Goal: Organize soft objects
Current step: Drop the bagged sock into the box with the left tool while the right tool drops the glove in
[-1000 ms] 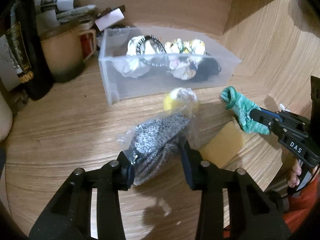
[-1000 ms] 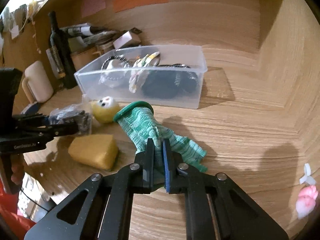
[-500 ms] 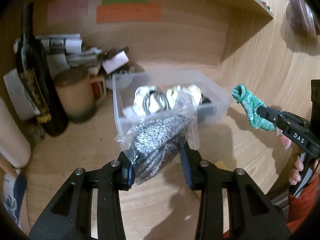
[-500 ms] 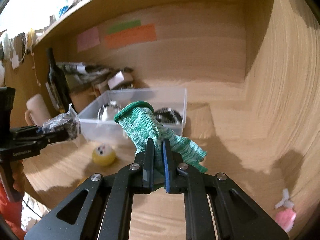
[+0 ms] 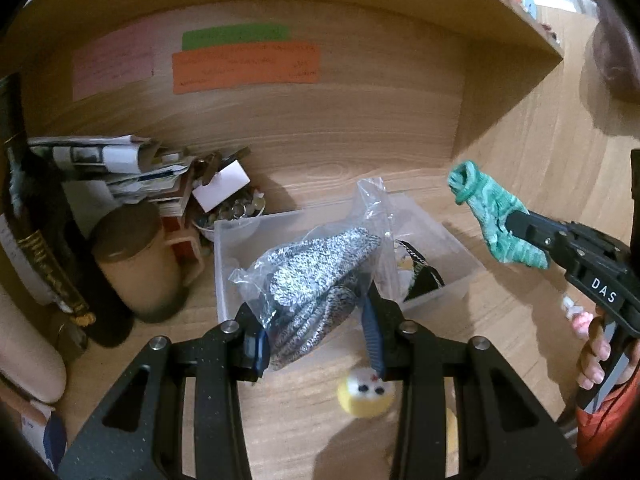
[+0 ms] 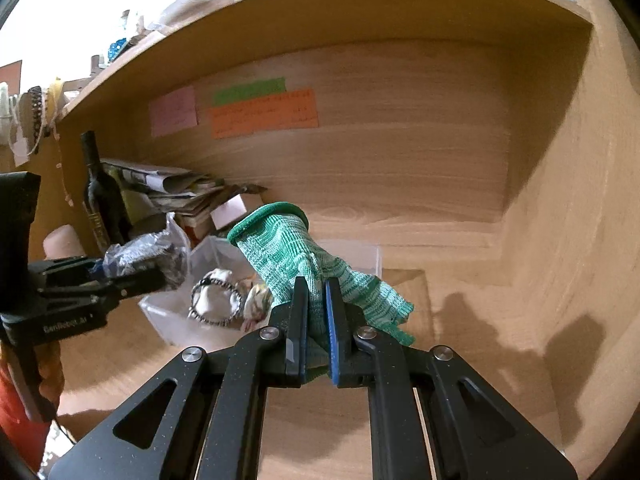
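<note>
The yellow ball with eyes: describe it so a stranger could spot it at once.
Start at the clear plastic bin on the wooden desk. On the bare wood in front of it, below the left gripper, lies the yellow ball. It alone is round and yellow, with a white face and two black dot eyes.

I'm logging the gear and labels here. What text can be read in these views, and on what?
"DAS": white letters on the right gripper body.
"GenRobot.ai", faint: on the left gripper body.
Orange note, green note, pink note: handwriting too blurred.
Bottle label: gold lettering unreadable.
</note>
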Motion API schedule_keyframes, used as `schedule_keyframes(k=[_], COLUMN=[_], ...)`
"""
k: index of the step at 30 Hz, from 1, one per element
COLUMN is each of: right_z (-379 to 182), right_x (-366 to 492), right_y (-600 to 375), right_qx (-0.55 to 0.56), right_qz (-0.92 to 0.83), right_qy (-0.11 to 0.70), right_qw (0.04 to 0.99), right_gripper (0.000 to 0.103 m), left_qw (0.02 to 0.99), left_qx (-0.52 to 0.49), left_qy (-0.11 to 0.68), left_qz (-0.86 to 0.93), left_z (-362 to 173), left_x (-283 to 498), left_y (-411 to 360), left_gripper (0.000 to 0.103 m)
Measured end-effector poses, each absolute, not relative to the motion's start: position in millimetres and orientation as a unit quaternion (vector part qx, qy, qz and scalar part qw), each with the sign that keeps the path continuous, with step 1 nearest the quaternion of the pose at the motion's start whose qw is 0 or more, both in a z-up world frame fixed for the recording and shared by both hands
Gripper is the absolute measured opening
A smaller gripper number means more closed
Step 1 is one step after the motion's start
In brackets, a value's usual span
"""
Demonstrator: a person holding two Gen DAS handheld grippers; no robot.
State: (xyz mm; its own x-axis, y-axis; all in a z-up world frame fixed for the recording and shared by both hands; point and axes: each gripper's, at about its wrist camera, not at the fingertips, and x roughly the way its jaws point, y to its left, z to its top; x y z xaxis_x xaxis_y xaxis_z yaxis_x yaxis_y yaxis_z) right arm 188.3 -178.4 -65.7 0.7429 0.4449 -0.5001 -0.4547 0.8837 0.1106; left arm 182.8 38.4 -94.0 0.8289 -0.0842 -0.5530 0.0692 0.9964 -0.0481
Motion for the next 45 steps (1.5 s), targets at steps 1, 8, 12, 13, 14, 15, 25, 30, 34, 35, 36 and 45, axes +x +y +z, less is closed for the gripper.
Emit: schedule_keyframes(k=[1, 8, 12, 13, 14, 15, 25, 30, 34, 35, 36, 45], right_z=[-66.2, -86.1, -101.6, -106.1, -110.0, -114.6, -130.8, -129.1, -120.3, -117.9, -115.2, -86.0], right_x=[191.9, 225.8, 243.0, 246.6, 249.0, 251.2, 255.1, 251.5, 242.7, 240.7, 237.7, 197.8], right_y=[-176.6, -162.8, -155.0, -153.2, -151.9, -150.0, -136.8, -133.5, -135.7, -135.2, -136.0, -146.8], right_qx=[-0.01, -0.011, -0.016, -0.017, -0.018, -0.02, -0.048, -0.057, -0.055, -0.057, -0.059, -0.052], right_qz=[0.24, 0.229, 0.224, 0.223, 0.222, 0.222, 0.231, 0.227, 0.226, 0.226, 0.227, 0.245], right_qy=[0.267, 0.302, 0.33, 0.337, 0.343, 0.35, 0.383, 0.383, 0.367, 0.364, 0.36, 0.315], right_qw=[0.933, 0.925, 0.917, 0.915, 0.913, 0.91, 0.893, 0.894, 0.901, 0.902, 0.903, 0.916], right_gripper=[0.007, 0.007, 0.007, 0.007, 0.007, 0.007, 0.008, 0.023, 0.045, 0.046, 0.05, 0.078], left_qw=[0.956, 0.947, 0.941, 0.94, 0.939, 0.938, 0.935, 0.935, 0.937, 0.938, 0.938, 0.951], left_qx=[-0.012, -0.019, -0.011, -0.009, -0.006, -0.003, 0.006, 0.012, 0.01, 0.009, 0.008, -0.003], left_qy=[0.291, 0.318, 0.336, 0.339, 0.342, 0.343, 0.352, 0.353, 0.348, 0.347, 0.345, 0.308], left_qz=[-0.038, -0.039, -0.042, -0.043, -0.043, -0.041, -0.026, -0.026, -0.026, -0.027, -0.028, -0.029], left_z=[-95.7, -110.0, -121.0, -123.1, -125.6, -128.0, -138.4, -137.2, -134.8, -133.8, -132.1, -108.8], left_x=[185.8, 216.3, 230.4, 233.8, 236.3, 238.7, 247.5, 240.9, 234.5, 232.1, 228.2, 185.6], left_y=[38.3, 37.9, 33.9, 32.9, 31.7, 30.1, 29.9, 28.3, 29.0, 29.3, 29.8, 38.0], left_gripper=[0.038, 0.038, 0.038, 0.038, 0.038, 0.038, 0.039, 0.051, 0.058, 0.059, 0.061, 0.084])
